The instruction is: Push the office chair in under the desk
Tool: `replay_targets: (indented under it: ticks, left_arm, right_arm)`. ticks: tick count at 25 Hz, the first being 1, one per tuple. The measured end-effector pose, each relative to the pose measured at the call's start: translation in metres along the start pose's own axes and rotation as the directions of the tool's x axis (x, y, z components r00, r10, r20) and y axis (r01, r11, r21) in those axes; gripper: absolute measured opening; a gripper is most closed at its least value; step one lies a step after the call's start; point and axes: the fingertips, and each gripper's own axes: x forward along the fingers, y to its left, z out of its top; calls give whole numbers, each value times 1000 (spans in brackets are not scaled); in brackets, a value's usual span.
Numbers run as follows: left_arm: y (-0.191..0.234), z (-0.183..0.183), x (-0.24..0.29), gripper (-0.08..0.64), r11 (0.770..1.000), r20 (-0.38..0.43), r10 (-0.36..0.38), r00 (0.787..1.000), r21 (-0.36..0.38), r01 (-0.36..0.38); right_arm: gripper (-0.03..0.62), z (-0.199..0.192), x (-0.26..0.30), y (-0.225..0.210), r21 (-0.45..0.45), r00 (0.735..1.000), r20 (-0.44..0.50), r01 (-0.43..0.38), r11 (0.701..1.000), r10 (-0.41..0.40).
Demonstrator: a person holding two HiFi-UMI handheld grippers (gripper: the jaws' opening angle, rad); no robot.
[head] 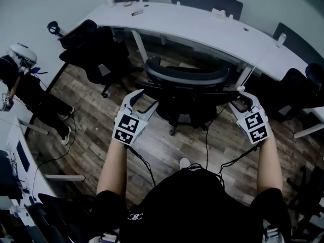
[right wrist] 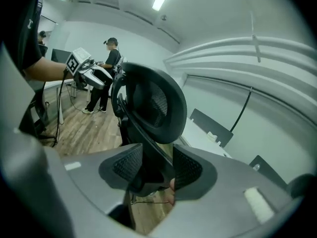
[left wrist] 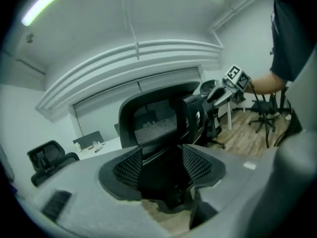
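Observation:
The black office chair (head: 185, 85) stands with its seat partly under the curved white desk (head: 202, 27), its back towards me. My left gripper (head: 137, 99) is at the left edge of the chair's back and my right gripper (head: 242, 99) at the right edge. In the left gripper view the jaws (left wrist: 162, 167) stand apart with a black part of the chair (left wrist: 153, 123) between the pads. In the right gripper view the jaws (right wrist: 157, 168) are also apart, and the back's rim (right wrist: 153, 103) runs between them. Neither gripper's pads press on the chair.
Other black chairs stand at the desk to the left (head: 93, 49) and right (head: 298, 85). A person (head: 30, 95) stands at the left by another table. Cables trail over the wooden floor (head: 91, 110) behind the chair. Small items (head: 136, 12) lie on the desk.

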Motion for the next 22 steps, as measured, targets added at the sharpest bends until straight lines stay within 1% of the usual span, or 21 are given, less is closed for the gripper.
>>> replay_targets:
  ticks: [2,5,7,9,12,14,16,17,19,22]
  left_arm:
    - [9,-9,15,284,995,-74,-44,996,87,51]
    - [22,-30,36,305,977,-192,-83,978,179,118]
    - [31,-40,47,314,968,-237,-90,967,207,141]
    - [37,-48,57,318,960,-280,-96,955,227,163]
    - [42,-59,70,320,941,-351,-86,932,279,192]
    - [47,-65,78,321,934,-387,-77,919,296,202]
    - [52,-70,84,307,933,-408,-66,910,299,202]
    - [54,-72,85,251,932,-409,-59,910,303,197]
    - [56,-73,86,236,934,-391,-58,918,303,188]
    - [58,-70,86,232,940,-355,-86,931,280,193]
  right_arm:
    - [227,-7,11,-10,-38,999,-16,-32,999,31]
    - [248,-21,27,-16,-95,995,-61,-90,991,84]
    - [261,-34,37,-18,-113,985,-113,-144,983,131]
    - [272,-44,45,-20,-132,975,-154,-182,974,161]
    - [273,-54,53,-25,-166,968,-184,-201,965,170]
    - [272,-56,60,-29,-196,965,-200,-207,958,168]
    - [255,-56,66,-30,-229,964,-212,-210,950,162]
    - [251,-55,68,-29,-241,962,-218,-216,946,164]
    - [230,-55,72,-26,-261,960,-222,-229,938,172]
    - [221,-55,74,-28,-286,960,-227,-226,931,163]
